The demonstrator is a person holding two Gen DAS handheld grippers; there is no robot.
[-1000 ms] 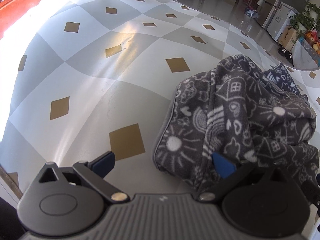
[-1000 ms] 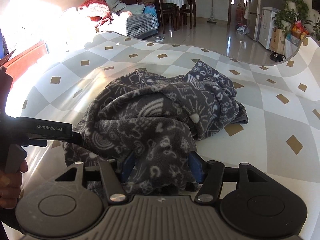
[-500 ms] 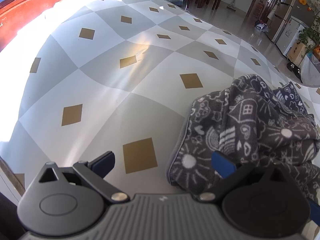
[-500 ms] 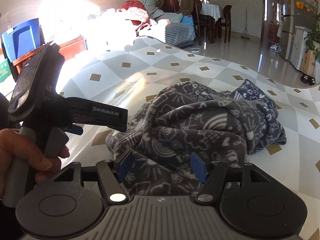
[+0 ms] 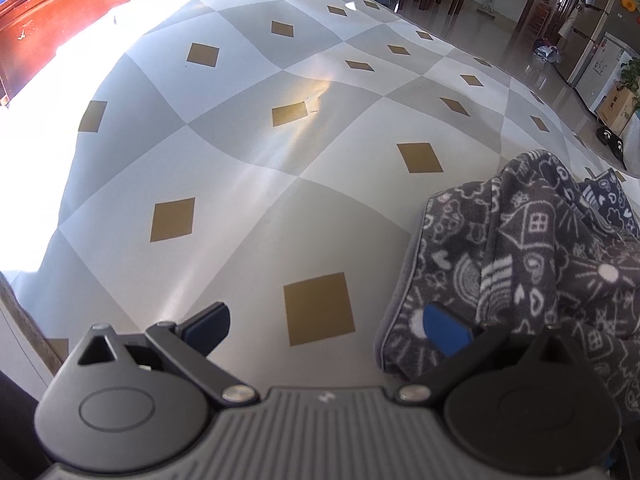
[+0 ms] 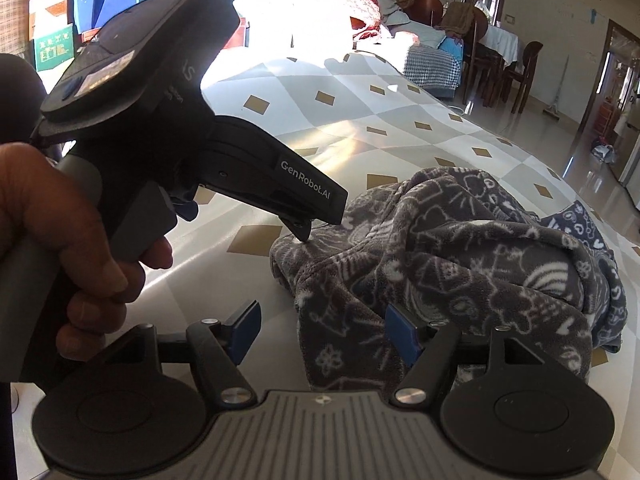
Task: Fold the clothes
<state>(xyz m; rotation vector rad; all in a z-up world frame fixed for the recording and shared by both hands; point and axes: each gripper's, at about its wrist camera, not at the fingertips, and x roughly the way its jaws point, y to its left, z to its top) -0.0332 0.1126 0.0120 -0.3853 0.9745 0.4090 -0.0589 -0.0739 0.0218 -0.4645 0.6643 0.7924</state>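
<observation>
Worktop point(image 5: 248, 184): grey-and-white check cloth with gold diamonds, sunlit at upper left.
Room: chairs point(image 6: 520, 68) and tiled floor at upper right.
Garment point(image 6: 460, 264): dark patterned fleece, crumpled; axis unclear.
Left gripper point(image 5: 326, 322): jaws apart, empty; garment at lower right, by its right finger.
Right gripper point(image 6: 322, 330): jaws just opening; garment edge between them, unpinched.

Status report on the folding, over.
Both hand-held grippers open: left, right just opened, fabric between its jaws. Blanket bunched on the table. Nothing in the way.
</observation>
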